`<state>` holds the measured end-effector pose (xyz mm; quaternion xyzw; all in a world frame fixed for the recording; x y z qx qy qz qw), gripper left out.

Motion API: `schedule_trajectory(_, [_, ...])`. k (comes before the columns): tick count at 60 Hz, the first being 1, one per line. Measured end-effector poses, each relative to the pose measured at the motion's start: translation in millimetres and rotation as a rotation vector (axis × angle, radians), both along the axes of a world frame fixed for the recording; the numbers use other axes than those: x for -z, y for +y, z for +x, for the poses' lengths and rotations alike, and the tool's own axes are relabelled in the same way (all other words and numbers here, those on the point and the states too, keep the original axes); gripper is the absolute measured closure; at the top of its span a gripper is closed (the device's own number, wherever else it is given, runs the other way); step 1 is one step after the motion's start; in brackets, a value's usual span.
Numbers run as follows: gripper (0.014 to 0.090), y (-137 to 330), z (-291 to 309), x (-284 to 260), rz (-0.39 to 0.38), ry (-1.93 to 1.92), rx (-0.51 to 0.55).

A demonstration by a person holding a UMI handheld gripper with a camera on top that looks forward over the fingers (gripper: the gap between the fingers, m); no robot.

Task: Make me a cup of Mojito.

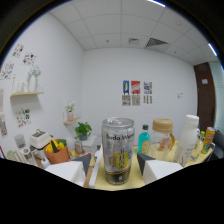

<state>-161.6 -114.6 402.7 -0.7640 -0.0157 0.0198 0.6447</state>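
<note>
The tool [118, 161] is clamped on a soda water can [118, 150], raised above the bench [165, 156]. No mixed drink shows, so pouring and most steps seemingly remain

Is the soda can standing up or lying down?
Standing up. The soda can sits upright between the tongs, its round top facing up and its label reading level. Whether the tongs press it cannot be told.

The gripper [117, 167] is held level, pointing forward. Its two jaws stand apart, one on each side of a soda can [118, 150], their dark tips close against its lower walls. Whether they press on it cannot be told.
</note>
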Motion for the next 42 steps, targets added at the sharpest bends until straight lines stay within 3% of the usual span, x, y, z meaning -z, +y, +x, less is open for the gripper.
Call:
schedule_trajectory(4, [0.0236,9.6,0.6,2.0,-0.014,0.002,0.011])
schedule_trajectory(14, [0.051,23.7,8.4,-3.4,0.002,0.015,0.05])
schedule_trajectory(34, [0.0535,16.4,3.2,-3.0,-0.024,0.033,0.006])
schedule_trajectory(42, [0.0539,-6.8,1.0,-17.0,0.014,0.01,-0.024])
